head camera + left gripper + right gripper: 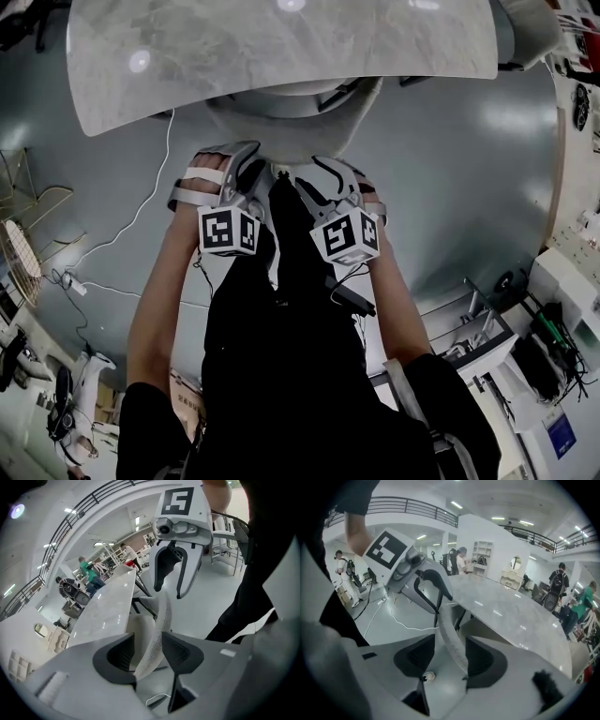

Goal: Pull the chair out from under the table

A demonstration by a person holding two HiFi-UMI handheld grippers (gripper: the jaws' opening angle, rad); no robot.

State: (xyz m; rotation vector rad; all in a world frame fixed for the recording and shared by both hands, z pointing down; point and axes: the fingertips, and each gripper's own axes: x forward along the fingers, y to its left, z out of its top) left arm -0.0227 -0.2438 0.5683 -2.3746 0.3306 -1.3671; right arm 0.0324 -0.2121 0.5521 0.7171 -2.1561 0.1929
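Chair point(300, 136) rim sits loose inside the open left claw point(149, 656) and open right claw point(450, 660); pulling now, they'd probably slip off.

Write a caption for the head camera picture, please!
Left gripper and right gripper, jaws open, straddle the chair backrest at the edge of the marble table.

Table point(187, 56) overhangs chair point(309, 136); sides open.
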